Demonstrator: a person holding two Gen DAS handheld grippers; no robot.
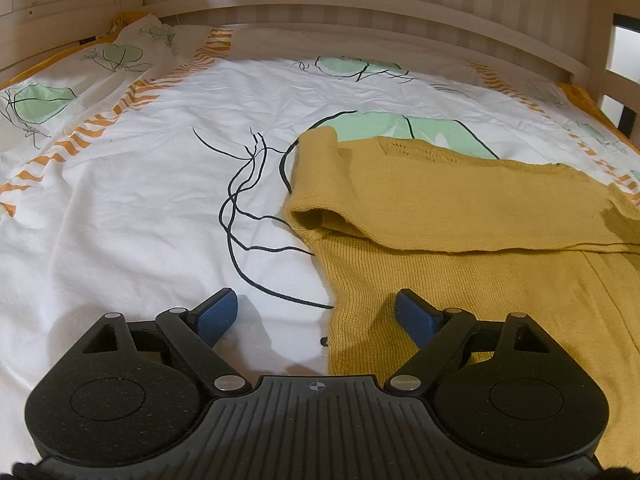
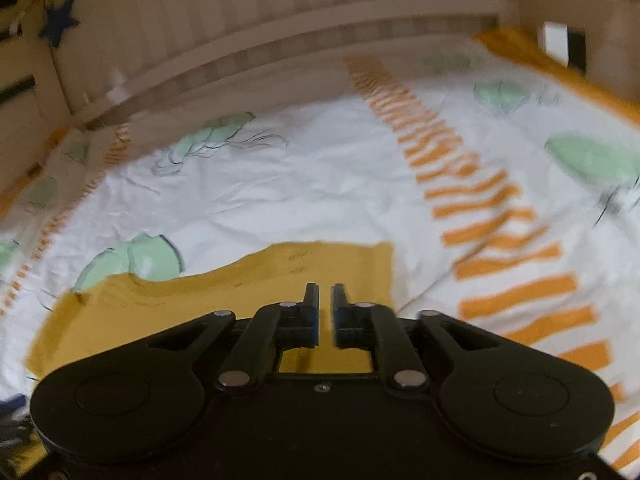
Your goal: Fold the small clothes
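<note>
Bedsheet [image 1: 160,200] bears mustard knit sweater [image 1: 460,216], half folded

Left wrist view: low over bed sheet [image 1: 160,184], facing along fingers toward wooden headboard [image 1: 360,4]; sharp. Right wrist view: higher, tilted, facing same headboard [image 2: 280,40] from other side; blurred. Shared between views: mustard knit garment [image 1: 460,208] [image 2: 260,272], sheet [image 2: 300,184] with green patches, orange stripes.

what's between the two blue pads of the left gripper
In the left wrist view, the open left gripper straddles white printed bedsheet and the mustard yellow knit sweater edge.
</note>
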